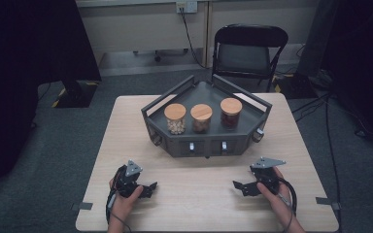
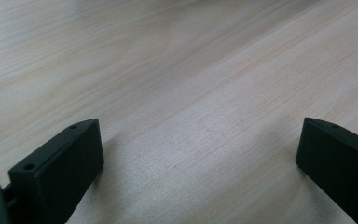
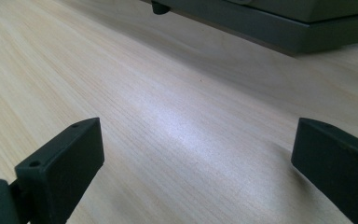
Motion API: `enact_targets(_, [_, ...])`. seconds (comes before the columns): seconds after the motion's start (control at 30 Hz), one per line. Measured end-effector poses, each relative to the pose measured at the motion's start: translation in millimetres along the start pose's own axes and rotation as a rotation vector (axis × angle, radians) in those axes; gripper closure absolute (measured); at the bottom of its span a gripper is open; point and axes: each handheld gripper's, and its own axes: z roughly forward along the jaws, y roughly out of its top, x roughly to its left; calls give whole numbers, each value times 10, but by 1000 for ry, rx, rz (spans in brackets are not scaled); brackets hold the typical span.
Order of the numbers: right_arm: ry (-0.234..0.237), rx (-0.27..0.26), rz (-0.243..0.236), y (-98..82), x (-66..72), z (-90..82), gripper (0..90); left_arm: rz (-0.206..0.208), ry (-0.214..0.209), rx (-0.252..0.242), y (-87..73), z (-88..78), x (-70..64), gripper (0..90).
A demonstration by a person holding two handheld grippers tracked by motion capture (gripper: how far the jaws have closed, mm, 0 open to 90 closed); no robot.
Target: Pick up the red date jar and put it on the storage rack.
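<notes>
The table (image 1: 199,194) under both grippers is pale wood with a fine straight grain, smooth and matt, with a soft sheen ahead of the right gripper (image 3: 196,163). The left gripper (image 2: 200,158) and the right one have black matt jaws that look like plastic, flat-faced with small screw holes, and each carries a grey, metal-looking plate in the high view. Beyond them stands the tray (image 1: 206,145), dark grey and matt, looking like painted metal, with small shiny fittings on its near wall. In it stand three jars (image 1: 201,119) of clear glossy glass with smooth light wooden lids. The floor (image 1: 68,155) beside the table is grey, rough-looking carpet.
</notes>
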Motion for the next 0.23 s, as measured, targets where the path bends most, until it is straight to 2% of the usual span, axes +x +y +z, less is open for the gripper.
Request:
enact_targets(0.13, [2, 14, -16, 2, 4, 34, 17, -1, -2, 1, 2, 0, 5, 2])
enact_targets(0.17, [-14, 26, -25, 28, 37, 49, 17, 0, -2, 1, 2, 0, 5, 2])
enact_targets(0.23, [-13, 28, -32, 32, 36, 53, 18, -2, -4, 2, 5, 1, 9, 1])
